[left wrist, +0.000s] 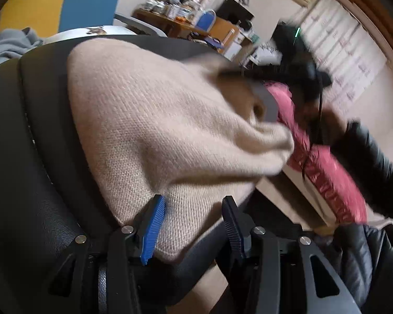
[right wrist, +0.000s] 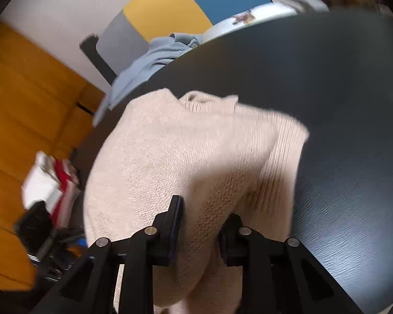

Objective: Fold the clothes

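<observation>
Beige knit is what both tools are working on: a beige knitted sweater [right wrist: 186, 157] is lying partly on the black table [right wrist: 340, 104], with its collar pointing toward the far edge and one side bunching up in a raised fold. The left gripper [left wrist: 194, 225] is standing with its jaws parted, a hem edge sitting between them without being pinched. The right gripper [right wrist: 200, 231] is likewise standing apart around a bulge of knit; whether it is actually gripping, I cannot tell. Judging by the loose, uneven mound, the folding is looking partway at most, with squaring and flattening left. Beyond it, a light blue shirt [right wrist: 144, 65] is lying crumpled at the table's far edge, apart from the sweater.
</observation>
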Tool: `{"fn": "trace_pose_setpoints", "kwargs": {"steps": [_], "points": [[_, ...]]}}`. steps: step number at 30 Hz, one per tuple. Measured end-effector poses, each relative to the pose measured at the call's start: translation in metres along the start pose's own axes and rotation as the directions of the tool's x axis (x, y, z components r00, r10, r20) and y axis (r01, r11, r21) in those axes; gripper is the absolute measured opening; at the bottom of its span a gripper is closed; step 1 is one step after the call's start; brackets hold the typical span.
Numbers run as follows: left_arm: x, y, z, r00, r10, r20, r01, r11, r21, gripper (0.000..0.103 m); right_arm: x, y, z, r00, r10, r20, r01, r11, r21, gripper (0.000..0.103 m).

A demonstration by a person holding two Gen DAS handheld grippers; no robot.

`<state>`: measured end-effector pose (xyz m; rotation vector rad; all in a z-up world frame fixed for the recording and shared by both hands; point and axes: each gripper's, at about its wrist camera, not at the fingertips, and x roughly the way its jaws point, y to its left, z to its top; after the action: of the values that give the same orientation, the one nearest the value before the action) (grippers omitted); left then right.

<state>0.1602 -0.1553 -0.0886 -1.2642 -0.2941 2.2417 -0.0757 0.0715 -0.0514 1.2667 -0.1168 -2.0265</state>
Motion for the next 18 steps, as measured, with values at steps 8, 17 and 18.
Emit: {"fn": "trace_pose_setpoints", "kwargs": {"steps": [8,17,18], "points": [[-0.003,-0.001,-0.007,0.999,0.012,-0.030,-0.011,0.999,0.031,0.046,-0.021,0.004,0.038,0.963,-0.266,0.050,0.270,0.946,-0.180,0.022],[-0.001,0.007,-0.002,0.999,-0.032,-0.001,0.032,0.998,-0.053,0.046,-0.006,-0.027,-0.004,0.982,0.179,0.067,-0.186,0.974,0.129,0.077],[-0.001,0.006,-0.002,1.000,-0.028,0.001,0.028,0.998,-0.051,0.046,-0.002,-0.027,-0.007,0.977,0.199,0.077,-0.209,0.967,0.146,0.077]]}}
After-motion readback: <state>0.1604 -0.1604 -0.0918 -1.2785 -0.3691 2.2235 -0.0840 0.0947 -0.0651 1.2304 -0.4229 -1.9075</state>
